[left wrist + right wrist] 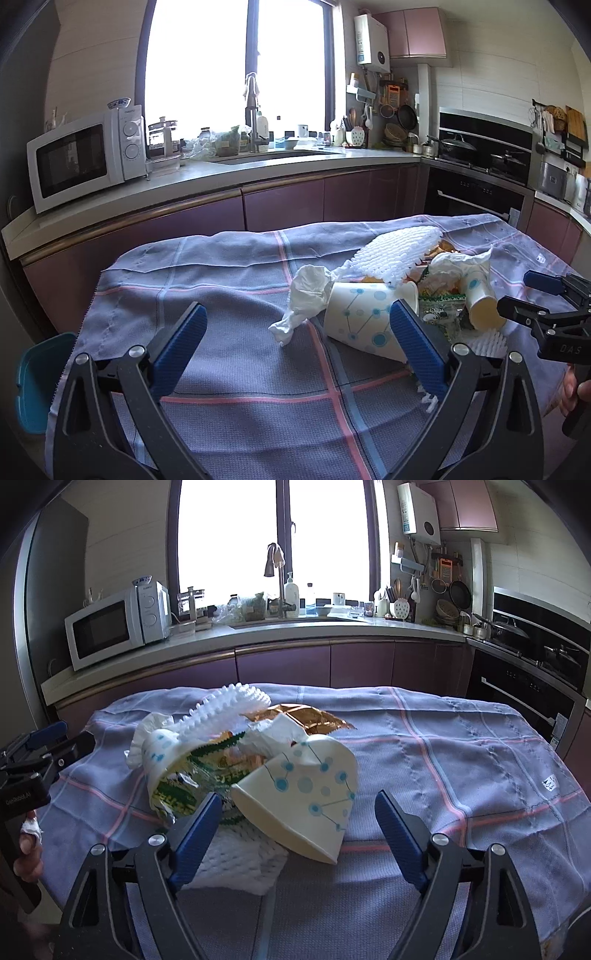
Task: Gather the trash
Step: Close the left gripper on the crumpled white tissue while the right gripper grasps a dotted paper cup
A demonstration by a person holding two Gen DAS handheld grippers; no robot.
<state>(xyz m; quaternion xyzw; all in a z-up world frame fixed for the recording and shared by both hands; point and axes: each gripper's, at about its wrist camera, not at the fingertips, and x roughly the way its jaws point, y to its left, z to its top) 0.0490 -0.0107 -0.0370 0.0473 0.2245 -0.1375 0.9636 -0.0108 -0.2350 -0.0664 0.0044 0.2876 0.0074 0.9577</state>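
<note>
A heap of trash lies on a table with a checked purple-grey cloth (221,280). In the left wrist view my left gripper (297,304) is open, with a crumpled tissue (306,295) ahead between its fingers and a dotted paper cup (362,317) on its side by the right finger. A second dotted cup (480,299) faces my right gripper (521,295). In the right wrist view my right gripper (298,797) is open around that second cup (306,794), its pads clear of it. Behind lie a green snack wrapper (192,786), a white foam net (229,705), a golden wrapper (295,716) and the first cup (162,753).
A white foam sheet (236,860) lies under the right gripper's left finger. A teal bin (37,380) stands low beside the table's left edge. Behind are the counter with a microwave (81,158), the sink and a stove (480,158). The cloth (461,760) is bare right of the heap.
</note>
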